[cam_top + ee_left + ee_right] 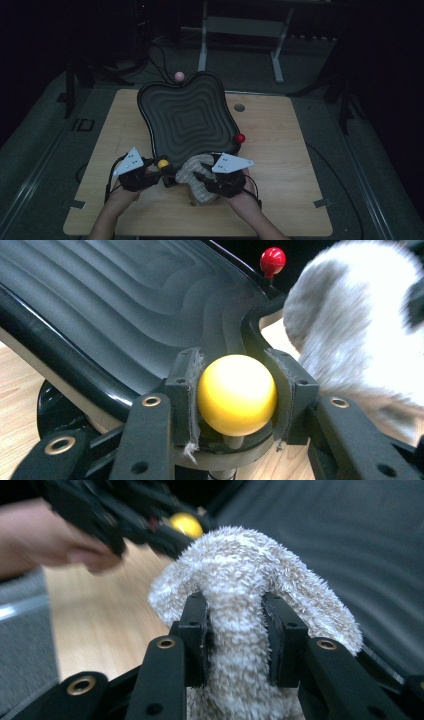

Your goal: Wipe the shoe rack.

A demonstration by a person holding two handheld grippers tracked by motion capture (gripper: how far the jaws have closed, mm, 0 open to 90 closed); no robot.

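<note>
A black tray (185,120) with wavy ridges lies on the wooden table. Round knobs stand at its rim: pink (179,76) at the far edge, red (240,138) on the right, yellow (163,163) at the near left corner. My left gripper (161,167) is shut on the yellow knob (236,394), both pads pressed against its sides, with the red knob (272,260) beyond. My right gripper (199,176) is shut on a fluffy beige cloth (196,182), bunched at the tray's near edge. The cloth (240,585) bulges over that gripper's pads (197,630).
The table (285,170) has bare wood to the right of the tray and along its front edge. A small grey disc (239,107) sits in the top near the far right. Behind the table stand a metal frame (242,27) and cables on a dark floor.
</note>
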